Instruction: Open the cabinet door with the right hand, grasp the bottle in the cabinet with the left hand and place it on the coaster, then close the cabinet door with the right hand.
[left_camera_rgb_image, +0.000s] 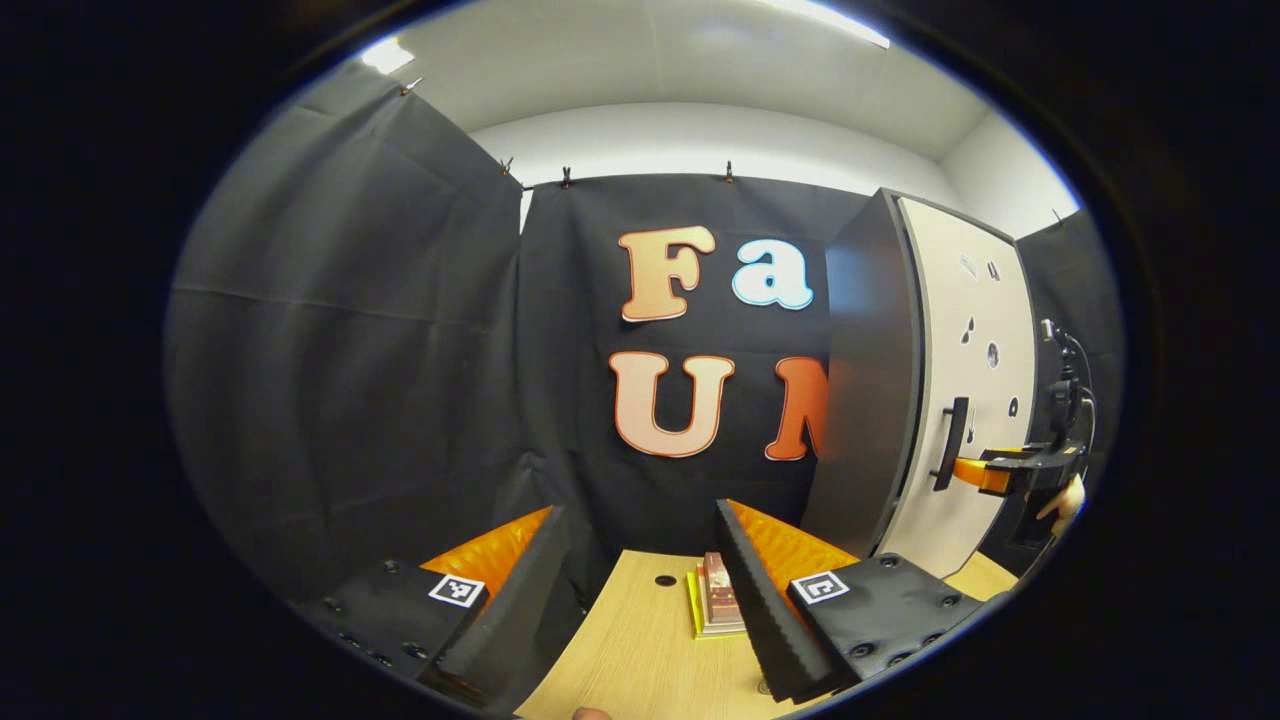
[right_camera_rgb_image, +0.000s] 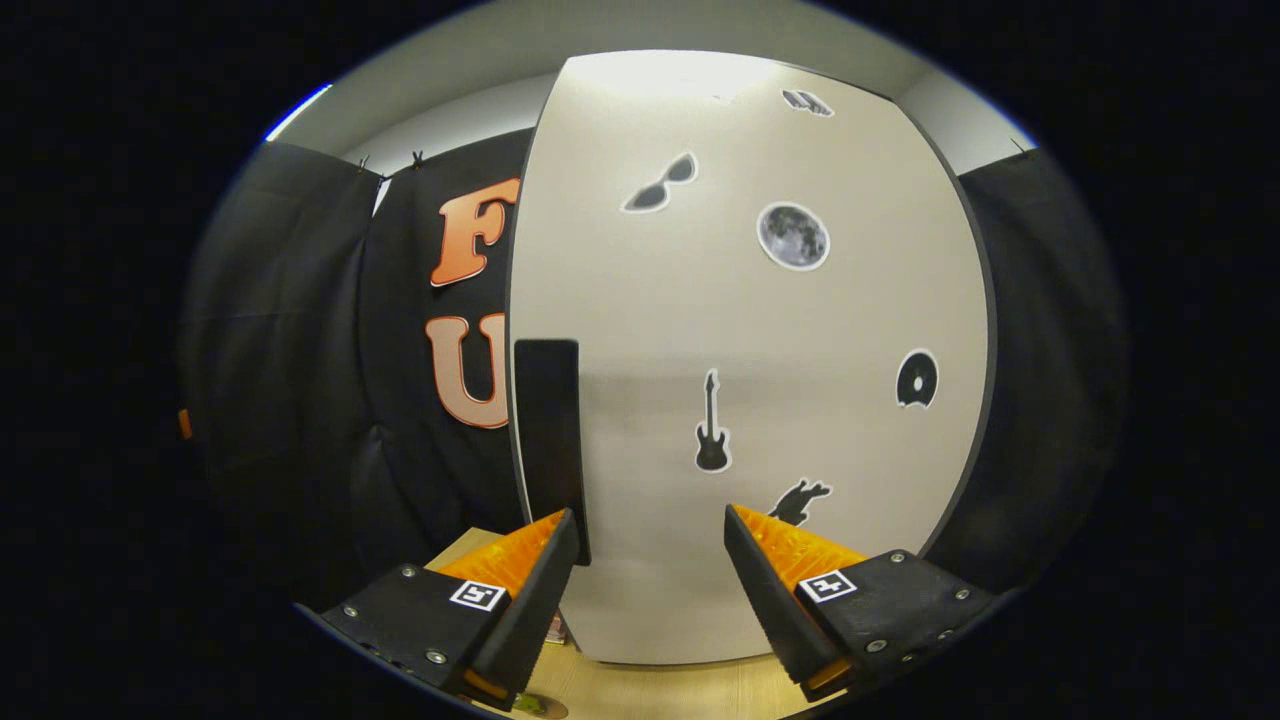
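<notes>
Here the cabinet door (right_camera_rgb_image: 750, 380) is closed, hiding its inside, so the bottle cannot be seen. The right claw (right_camera_rgb_image: 650, 560) gapes wide just before the black handle (right_camera_rgb_image: 548, 440). The left claw (left_camera_rgb_image: 640, 580), also wide, hovers over the tabletop (left_camera_rgb_image: 630, 650), partly hiding stacked books (left_camera_rgb_image: 715, 600).

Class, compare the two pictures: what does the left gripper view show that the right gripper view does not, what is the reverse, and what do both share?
Left gripper view: a stack of books on the table, and the right gripper at the door's handle. Right gripper view: guitar sticker and moon sticker seen face-on. Both share the cabinet door, its black handle and the wooden table.
</notes>
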